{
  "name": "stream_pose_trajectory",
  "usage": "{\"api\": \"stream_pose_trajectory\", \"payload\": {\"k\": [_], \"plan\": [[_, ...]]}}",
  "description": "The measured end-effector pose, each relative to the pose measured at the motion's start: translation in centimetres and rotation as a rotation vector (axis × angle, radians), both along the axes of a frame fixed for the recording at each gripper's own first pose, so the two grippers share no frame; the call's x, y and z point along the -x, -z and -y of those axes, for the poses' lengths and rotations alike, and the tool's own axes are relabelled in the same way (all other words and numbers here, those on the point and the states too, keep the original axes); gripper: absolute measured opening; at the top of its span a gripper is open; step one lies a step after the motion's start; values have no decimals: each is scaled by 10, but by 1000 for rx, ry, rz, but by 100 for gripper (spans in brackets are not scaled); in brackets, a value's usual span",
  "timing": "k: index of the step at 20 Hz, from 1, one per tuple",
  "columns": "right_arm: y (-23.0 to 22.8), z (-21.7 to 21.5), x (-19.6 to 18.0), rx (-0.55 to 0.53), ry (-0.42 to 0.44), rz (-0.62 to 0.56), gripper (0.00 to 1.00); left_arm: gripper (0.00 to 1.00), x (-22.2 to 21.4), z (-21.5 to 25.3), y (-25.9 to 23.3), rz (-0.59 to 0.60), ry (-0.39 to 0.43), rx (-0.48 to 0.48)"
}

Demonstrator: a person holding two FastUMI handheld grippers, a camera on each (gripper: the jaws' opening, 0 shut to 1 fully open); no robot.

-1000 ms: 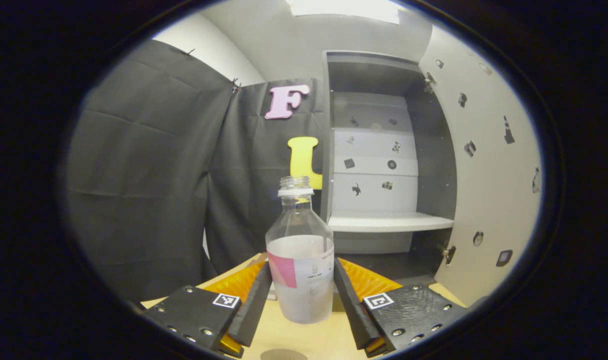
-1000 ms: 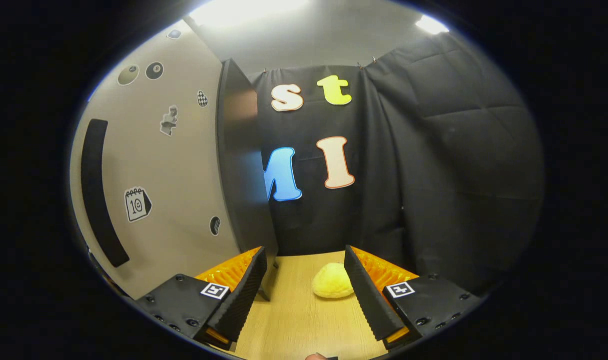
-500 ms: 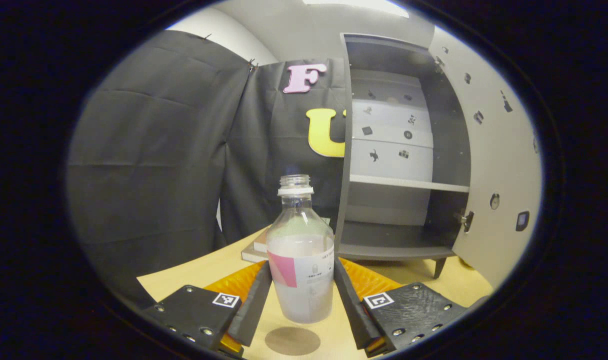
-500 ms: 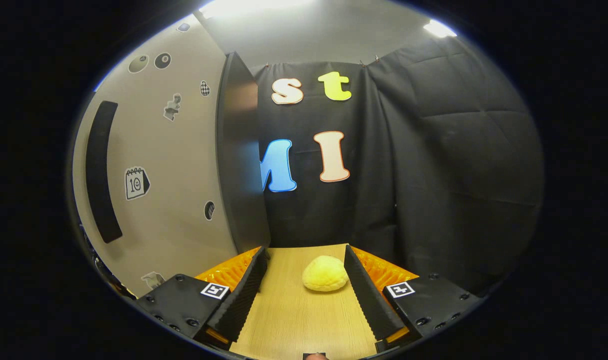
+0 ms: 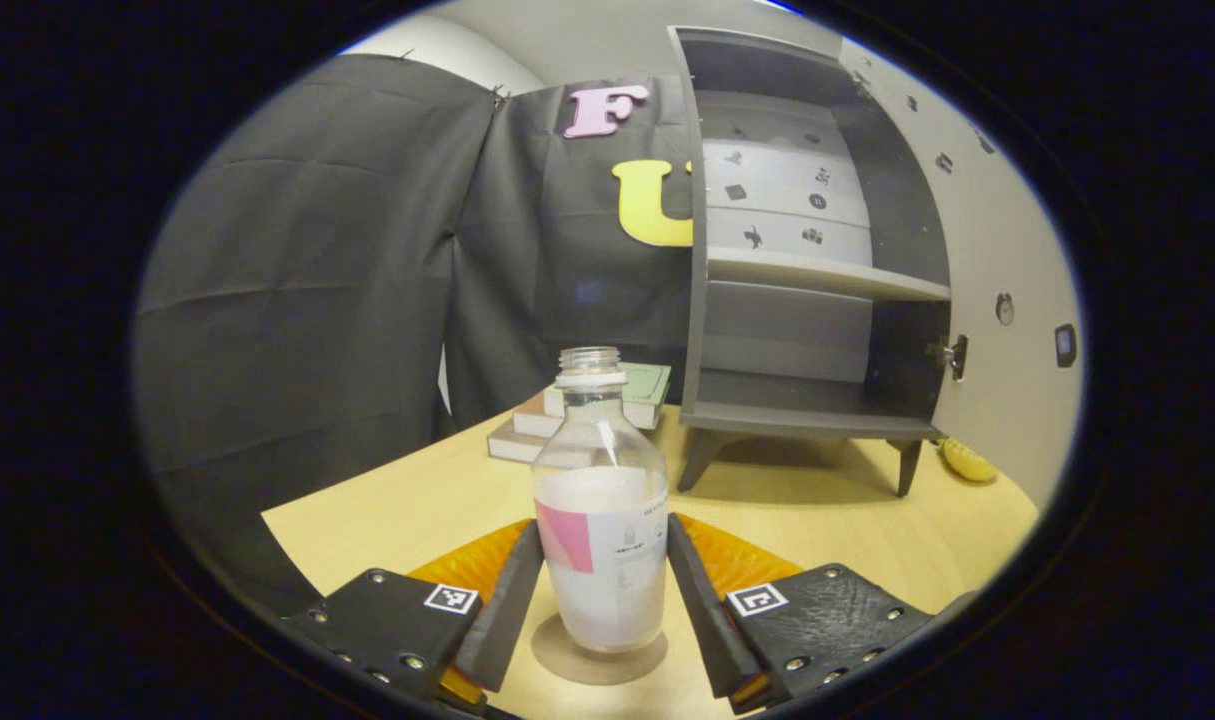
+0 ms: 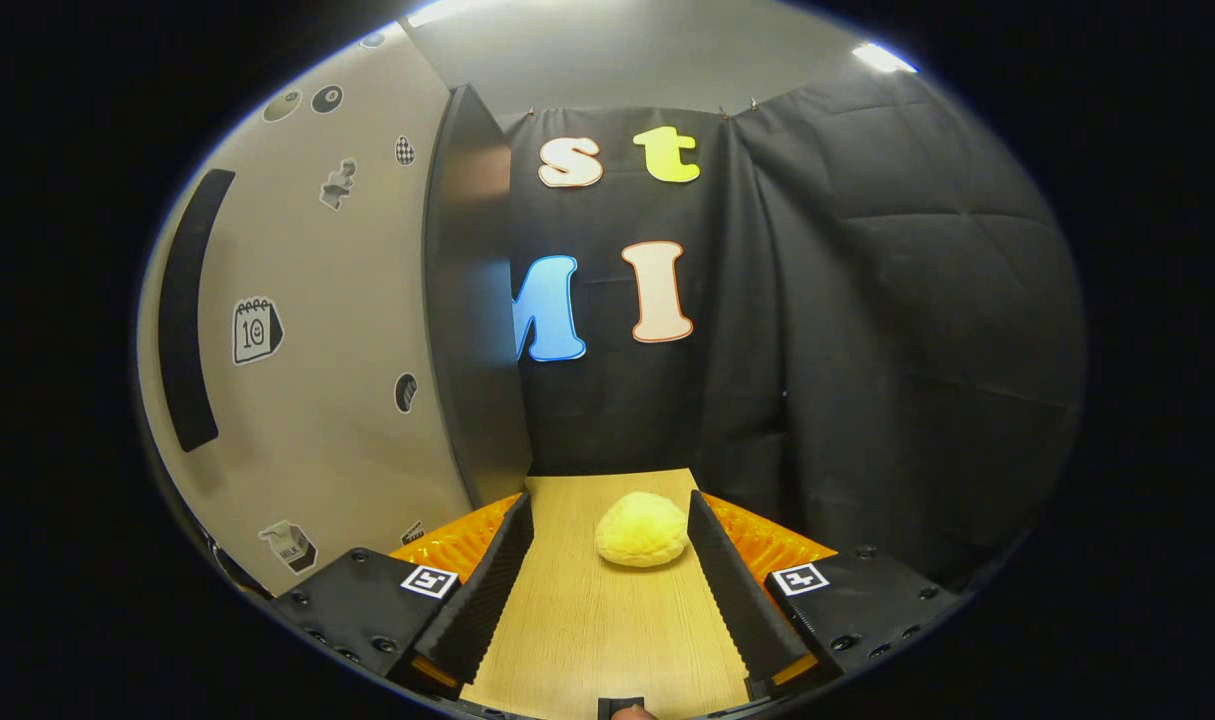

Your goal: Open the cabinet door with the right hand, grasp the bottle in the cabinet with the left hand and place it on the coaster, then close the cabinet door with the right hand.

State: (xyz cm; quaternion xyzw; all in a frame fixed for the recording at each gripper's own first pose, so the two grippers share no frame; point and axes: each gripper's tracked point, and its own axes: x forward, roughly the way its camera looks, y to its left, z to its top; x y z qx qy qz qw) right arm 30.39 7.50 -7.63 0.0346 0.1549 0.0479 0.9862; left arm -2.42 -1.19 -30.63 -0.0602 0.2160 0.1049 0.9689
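Two fingers of the left gripper (image 5: 602, 600) clamped against the sides of the bottle (image 5: 599, 525), holding it upright. Clear plastic, uncapped, with a white neck ring, whitish contents up to the shoulder, and a label that is pink on one side and white on the other. Base on, or just above, the round brown coaster (image 5: 597, 662) on the pale wood surface (image 5: 387, 505); contact impossible to judge. Beyond, at 12 o'clock, stacked books (image 5: 577, 415); at 1 o'clock, the grey cabinet (image 5: 797, 260), shelves bare, its door (image 5: 1007, 270) swung wide at 2 o'clock.

Spread wide and holding nothing, the right gripper (image 6: 602, 585), low over the surface. At 12 o'clock between the fingers, a yellow lumpy object (image 6: 642, 528). At 10 o'clock, the door's sticker-covered outer face with a long dark handle (image 6: 189, 310).
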Motion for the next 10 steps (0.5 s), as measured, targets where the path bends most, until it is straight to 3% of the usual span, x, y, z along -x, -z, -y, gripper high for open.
{"api": "stream_pose_trajectory", "payload": {"k": [5,7,8,9,10], "plan": [[2,-8,-4,19,-26,-5,98,72,8,-2,17,-3,-40,-2],[3,-9,-6,5,-29,-9,98,76,15,-1,20,-3,-55,-1],[4,-9,-7,-4,-28,-10,98,72,15,1,20,3,-57,-3],[3,-8,-7,-12,-28,-10,98,76,20,4,23,-9,-56,-4],[3,-8,-8,-18,-28,-9,98,72,24,6,28,-27,-55,-1]]}}
